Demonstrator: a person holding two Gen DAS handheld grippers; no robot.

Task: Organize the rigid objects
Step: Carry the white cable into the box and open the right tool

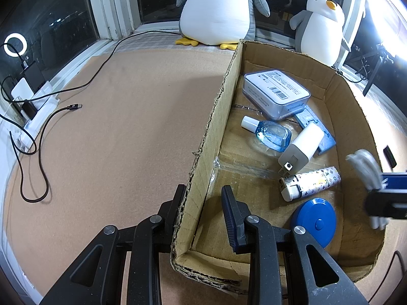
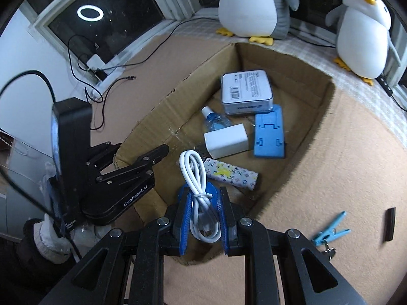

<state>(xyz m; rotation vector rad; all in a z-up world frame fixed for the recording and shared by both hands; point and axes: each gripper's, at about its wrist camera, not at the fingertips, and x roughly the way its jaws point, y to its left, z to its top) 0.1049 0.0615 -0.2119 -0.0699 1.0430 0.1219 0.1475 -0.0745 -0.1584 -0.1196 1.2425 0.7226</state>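
An open cardboard box holds a grey tin, a blue bottle, a white charger, a blue stand, a patterned tube and a round blue disc. My left gripper is open and straddles the box's left wall, one finger outside and one inside. In the right wrist view my right gripper is shut on a coiled white cable held above the box's near end, just over the patterned tube. The left wrist view shows that cable blurred at its right edge.
Outside the box to the right lie a blue clothespin and a small black bar. Two plush penguins stand behind the box. A black cable and a power strip lie at the left.
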